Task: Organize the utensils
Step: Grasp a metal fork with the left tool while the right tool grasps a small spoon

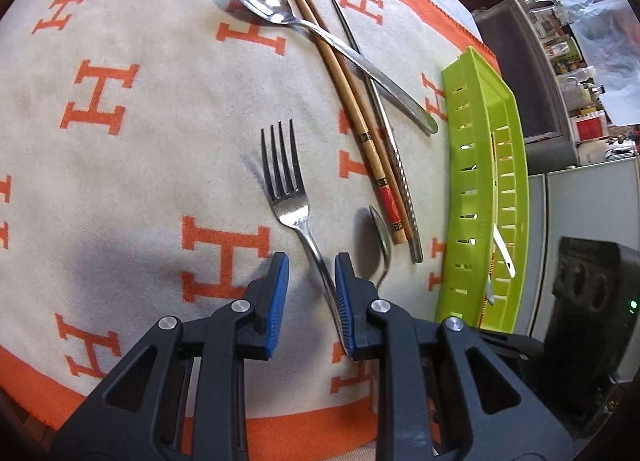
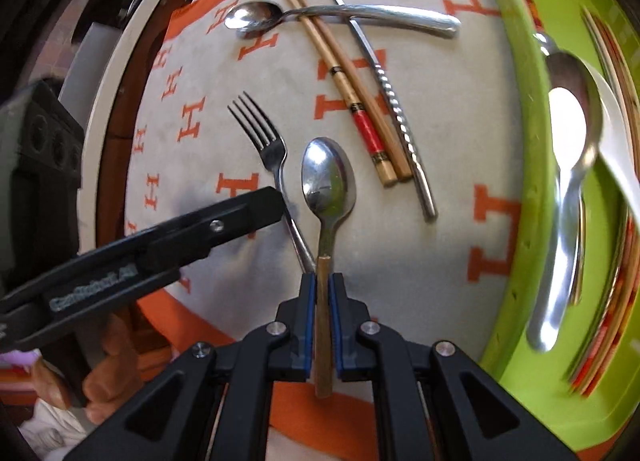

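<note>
Your right hand-held gripper is clenched on the wooden handle of a small spoon, which points to 12 o'clock above the cloth. Your left hand-held gripper is released, and the fork handle passes between its pads. On its side you can read only blurred white letters. Farther, at 1 o'clock, lie the chopsticks and a metal chopstick, with a large spoon across them. At 3 o'clock the green tray contains more utensils. The cloth carries orange "H" letters.
</note>
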Tool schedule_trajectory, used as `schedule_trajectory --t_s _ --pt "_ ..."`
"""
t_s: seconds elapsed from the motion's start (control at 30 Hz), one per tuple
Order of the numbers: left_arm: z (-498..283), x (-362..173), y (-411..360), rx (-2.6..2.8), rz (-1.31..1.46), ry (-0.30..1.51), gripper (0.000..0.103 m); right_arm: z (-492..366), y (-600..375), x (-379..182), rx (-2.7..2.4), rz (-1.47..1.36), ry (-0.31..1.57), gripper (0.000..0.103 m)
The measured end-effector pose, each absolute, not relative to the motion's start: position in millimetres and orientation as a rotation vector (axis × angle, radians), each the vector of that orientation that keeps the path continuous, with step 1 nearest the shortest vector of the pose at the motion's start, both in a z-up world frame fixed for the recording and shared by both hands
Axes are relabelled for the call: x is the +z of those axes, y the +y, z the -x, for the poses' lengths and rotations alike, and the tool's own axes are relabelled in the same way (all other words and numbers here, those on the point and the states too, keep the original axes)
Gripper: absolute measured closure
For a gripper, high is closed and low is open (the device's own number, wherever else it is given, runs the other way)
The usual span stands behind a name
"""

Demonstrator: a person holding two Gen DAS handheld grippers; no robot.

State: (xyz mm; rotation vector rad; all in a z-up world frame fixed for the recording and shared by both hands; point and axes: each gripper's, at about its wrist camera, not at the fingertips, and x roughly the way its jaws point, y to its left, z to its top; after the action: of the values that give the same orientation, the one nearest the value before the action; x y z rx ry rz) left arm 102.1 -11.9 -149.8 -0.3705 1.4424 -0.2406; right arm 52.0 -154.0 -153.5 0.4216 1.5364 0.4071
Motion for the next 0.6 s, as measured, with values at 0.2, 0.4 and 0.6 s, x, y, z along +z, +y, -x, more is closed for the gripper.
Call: schedule_trajectory --t_s 0.2,0.4,0.6 --pt "-109 -150 -33 -0.168 0.28 1.45 0.084 -44 -173 -135 0.352 -0.484 1.467 0.096" --pt "-112 -149 -35 -0.157 0.276 1.446 0.1 -43 -190 -116 0.342 -0.518 1.4 0.096" --pt "-105 -125 -37 -0.244 0.319 1.405 0.101 -40 -212 -106 0.349 -0.572 1.345 0.097"
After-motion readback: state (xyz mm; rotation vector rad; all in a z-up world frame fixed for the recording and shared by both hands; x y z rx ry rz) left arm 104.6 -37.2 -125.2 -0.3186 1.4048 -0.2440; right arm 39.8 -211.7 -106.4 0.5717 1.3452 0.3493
